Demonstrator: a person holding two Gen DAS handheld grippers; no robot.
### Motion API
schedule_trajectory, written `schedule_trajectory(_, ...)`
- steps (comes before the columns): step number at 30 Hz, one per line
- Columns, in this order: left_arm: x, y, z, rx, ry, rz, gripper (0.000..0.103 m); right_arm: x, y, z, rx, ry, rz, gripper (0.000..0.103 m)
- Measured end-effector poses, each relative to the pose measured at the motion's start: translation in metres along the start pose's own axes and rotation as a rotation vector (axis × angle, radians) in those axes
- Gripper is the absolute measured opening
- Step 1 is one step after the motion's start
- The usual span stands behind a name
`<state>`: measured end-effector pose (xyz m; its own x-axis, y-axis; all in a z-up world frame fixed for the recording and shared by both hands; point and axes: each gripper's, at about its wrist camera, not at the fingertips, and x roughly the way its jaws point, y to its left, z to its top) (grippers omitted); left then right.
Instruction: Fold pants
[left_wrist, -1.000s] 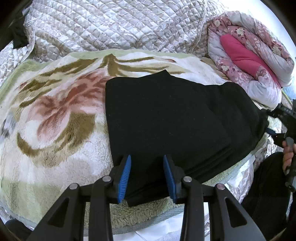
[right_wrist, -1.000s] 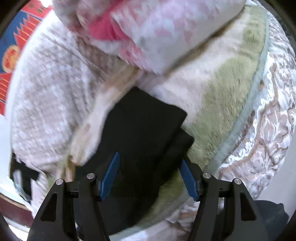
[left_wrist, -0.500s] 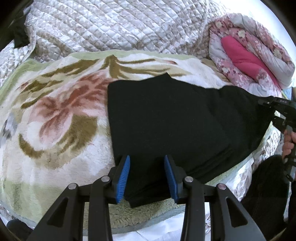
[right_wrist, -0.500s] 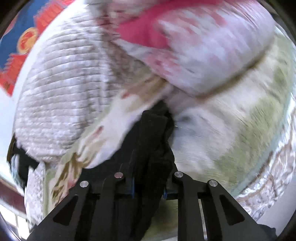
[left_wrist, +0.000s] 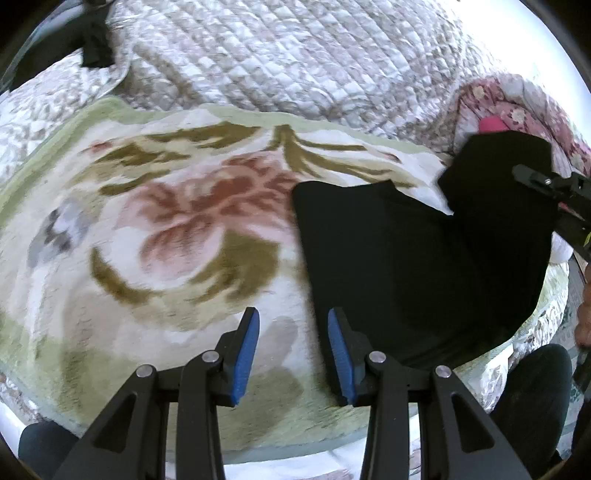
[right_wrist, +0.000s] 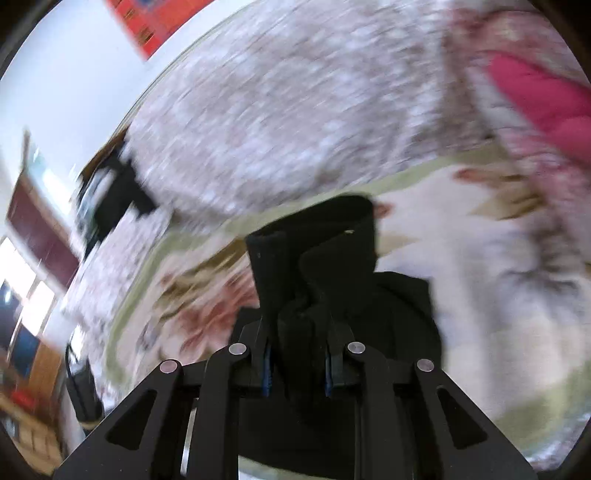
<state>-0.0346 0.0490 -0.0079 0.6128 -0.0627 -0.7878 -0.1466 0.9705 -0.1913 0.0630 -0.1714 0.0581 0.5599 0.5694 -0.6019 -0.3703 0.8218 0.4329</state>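
Indoors, floral blanket (left_wrist: 177, 229) on quilted bed, right claw (right_wrist: 297, 363) pinching black pants (left_wrist: 406, 266), left claw (left_wrist: 293, 350) apart, wall poster perhaps.

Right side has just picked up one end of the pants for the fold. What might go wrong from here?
1. The right gripper pinches a bunched wad of the black pants, not a flat edge, so layers may slip out or the fold land crooked.
2. The left gripper is open over the floral blanket, holding nothing down; the whole garment may drag instead of folding.
3. The fuzzy blanket could ruck up with it.
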Motion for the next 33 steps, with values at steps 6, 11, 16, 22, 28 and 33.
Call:
schedule_trajectory(6,-0.007,0.024,-0.006,-0.057,-0.002,0.024,0.041,0.074,0.046,-0.055,-0.190,0.210,0.048,0.020)
schedule_trajectory(11,-0.010,0.034,-0.010,-0.079,-0.004,0.033,0.041,0.072,0.059,-0.068,-0.261,0.211,0.022,0.020)
schedule_trajectory(16,-0.012,0.042,-0.008,-0.091,-0.016,0.031,0.041,0.074,0.071,-0.083,-0.344,0.228,0.032,0.020)
schedule_trajectory(22,-0.015,0.043,-0.008,-0.092,-0.020,0.035,0.041,0.078,0.074,-0.096,-0.390,0.223,0.047,0.039)
schedule_trajectory(28,-0.018,0.046,-0.004,-0.097,-0.028,0.037,0.041,0.047,0.084,-0.096,-0.387,0.191,0.161,0.048)
schedule_trajectory(33,-0.019,0.038,0.006,-0.068,-0.041,0.032,0.041,0.030,0.058,-0.091,-0.316,0.097,0.098,0.045)
